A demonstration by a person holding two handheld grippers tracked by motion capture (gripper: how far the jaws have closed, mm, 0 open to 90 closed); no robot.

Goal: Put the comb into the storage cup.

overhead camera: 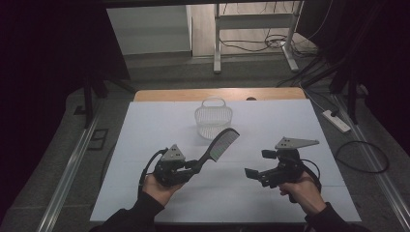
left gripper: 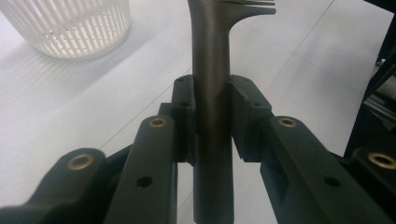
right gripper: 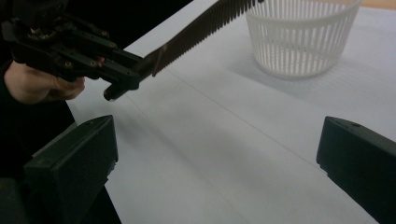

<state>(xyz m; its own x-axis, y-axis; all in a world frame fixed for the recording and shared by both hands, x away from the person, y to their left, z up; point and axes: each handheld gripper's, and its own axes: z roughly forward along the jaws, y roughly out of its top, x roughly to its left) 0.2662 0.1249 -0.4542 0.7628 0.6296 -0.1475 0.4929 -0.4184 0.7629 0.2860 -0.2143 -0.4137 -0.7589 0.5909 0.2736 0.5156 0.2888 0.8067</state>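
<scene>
Right claw (overhead camera: 255,166) stands open and empty above the white bench (overhead camera: 270,121), well apart from the comb. Left claw (overhead camera: 197,166) is clamped on the handle of the dark comb (overhead camera: 221,143), held clear of the bench with its toothed end angled toward the white slatted basket (overhead camera: 214,119) farther back.

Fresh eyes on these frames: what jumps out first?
The dark comb, raised off the white table near its middle, its handle clamped in the left gripper and its toothed end pointing at the white slatted basket at the far side. To the right, the right gripper is held above the table with jaws wide apart and nothing between them.
</scene>
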